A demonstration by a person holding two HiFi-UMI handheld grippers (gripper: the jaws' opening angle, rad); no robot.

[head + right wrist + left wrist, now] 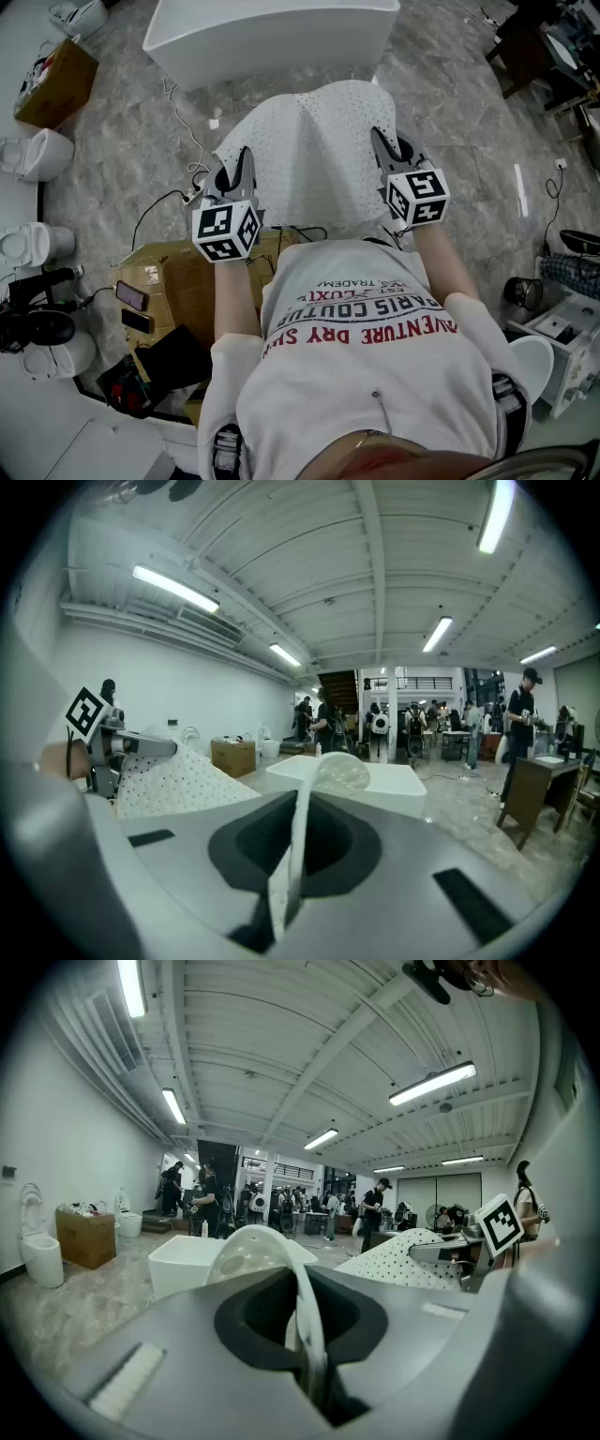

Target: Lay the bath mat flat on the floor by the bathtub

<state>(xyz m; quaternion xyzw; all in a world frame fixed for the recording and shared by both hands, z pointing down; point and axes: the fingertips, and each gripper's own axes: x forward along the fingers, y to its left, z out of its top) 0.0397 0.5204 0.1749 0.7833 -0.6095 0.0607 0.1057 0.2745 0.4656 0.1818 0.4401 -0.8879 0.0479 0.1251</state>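
Bathtub [272,37] ahead, and the dotted bath mat [309,141] hangs in the air just short of it, sagging in the middle. It looks soft, light and floppy. Left gripper [246,161] and right gripper [379,141] each pinch a near corner, which looks right for spreading it.

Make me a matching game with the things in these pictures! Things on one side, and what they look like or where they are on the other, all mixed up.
Things:
1. bath mat
2. bathtub
3. cardboard box
4. left claw

Clues:
A. brown, far over at the left
B. dotted with holes, held up in the air
C. smooth and white, standing on the floor beyond the mat
D. shut on a corner of the mat

Right pairs: 1-B, 2-C, 3-A, 4-D
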